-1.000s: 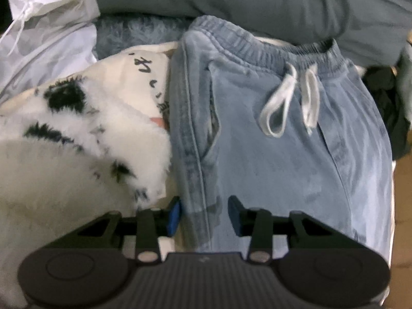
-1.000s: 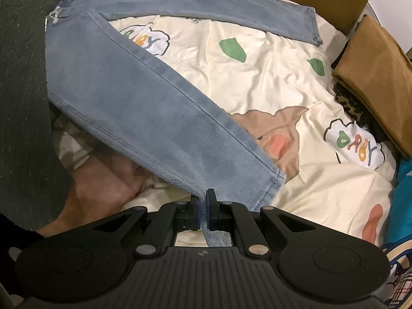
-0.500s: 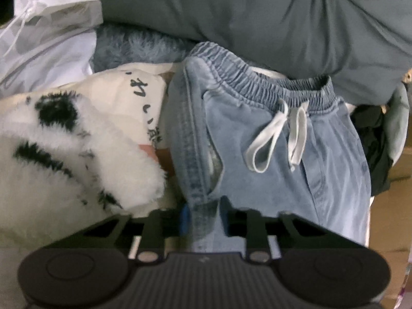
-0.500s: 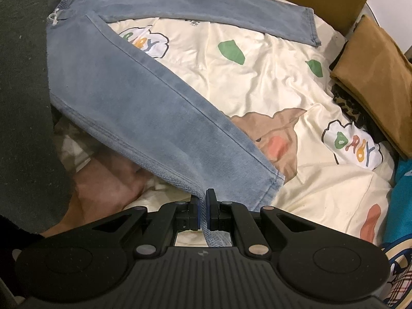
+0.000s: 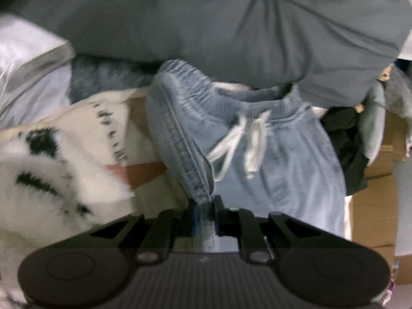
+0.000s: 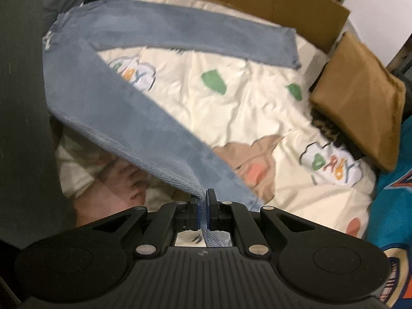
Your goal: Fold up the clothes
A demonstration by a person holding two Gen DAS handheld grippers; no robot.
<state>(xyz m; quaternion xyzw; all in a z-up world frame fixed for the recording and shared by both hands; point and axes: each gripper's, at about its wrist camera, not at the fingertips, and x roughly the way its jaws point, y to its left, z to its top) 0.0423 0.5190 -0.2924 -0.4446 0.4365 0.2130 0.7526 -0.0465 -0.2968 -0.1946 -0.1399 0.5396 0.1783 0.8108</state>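
Note:
Light blue denim trousers (image 5: 283, 159) with an elastic waistband and a white drawstring (image 5: 239, 144) lie on a cream printed bedcover (image 6: 244, 108). My left gripper (image 5: 205, 212) is closing its jaws on the trousers' side seam near the waist, with a bunched fold of denim pinched and lifted between the pads. In the right wrist view both legs (image 6: 123, 118) stretch away from the waist. My right gripper (image 6: 204, 211) is shut on the edge of the near leg by its hem and holds it raised off the cover.
A white fluffy item with black marks (image 5: 46, 180) lies left of the trousers, a grey-green pillow (image 5: 219, 25) behind the waistband. A folded brown garment (image 6: 360, 103), a cardboard box (image 6: 283, 2) and teal fabric (image 6: 394, 180) border the bedcover. A bare foot (image 6: 116, 188) shows under the leg.
The left jaws have closed from wide apart onto the side seam and lifted it. Both grippers have risen, pulling the denim up off the bedcover.

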